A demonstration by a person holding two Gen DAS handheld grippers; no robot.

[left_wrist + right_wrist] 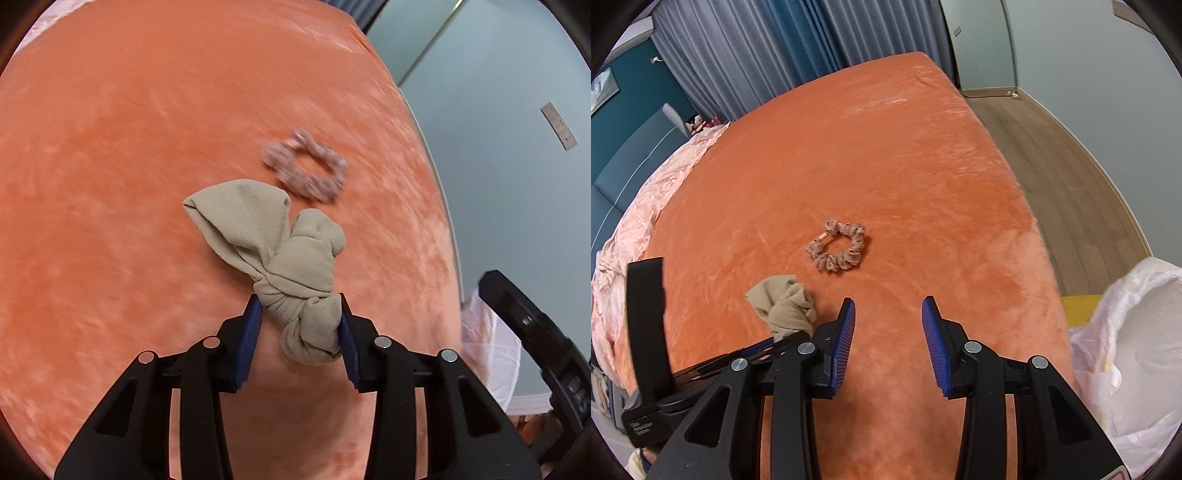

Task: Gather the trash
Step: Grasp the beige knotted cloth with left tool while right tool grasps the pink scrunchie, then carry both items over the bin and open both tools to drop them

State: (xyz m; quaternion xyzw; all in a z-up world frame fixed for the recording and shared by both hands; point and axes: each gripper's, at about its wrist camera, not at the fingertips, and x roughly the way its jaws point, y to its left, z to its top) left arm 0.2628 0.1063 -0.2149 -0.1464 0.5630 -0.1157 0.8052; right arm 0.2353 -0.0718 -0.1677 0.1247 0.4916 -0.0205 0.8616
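Note:
A knotted beige cloth [280, 258] is pinched between the blue pads of my left gripper [300, 306], which is shut on its knotted end over the orange bed cover [129, 147]. The cloth also shows in the right wrist view [786, 302], low at the left. A pinkish-brown scrunchie [304, 171] lies on the cover just beyond the cloth; it shows in the right wrist view [838, 251] too. My right gripper [888, 310] is open and empty above the cover, short of the scrunchie.
A white plastic bag [1126, 350] hangs open at the bed's right edge over something yellow [1078, 306]. A pink quilt [646, 214] lies along the bed's left side. Wooden floor [1052, 147] and walls lie to the right, curtains [757, 55] behind.

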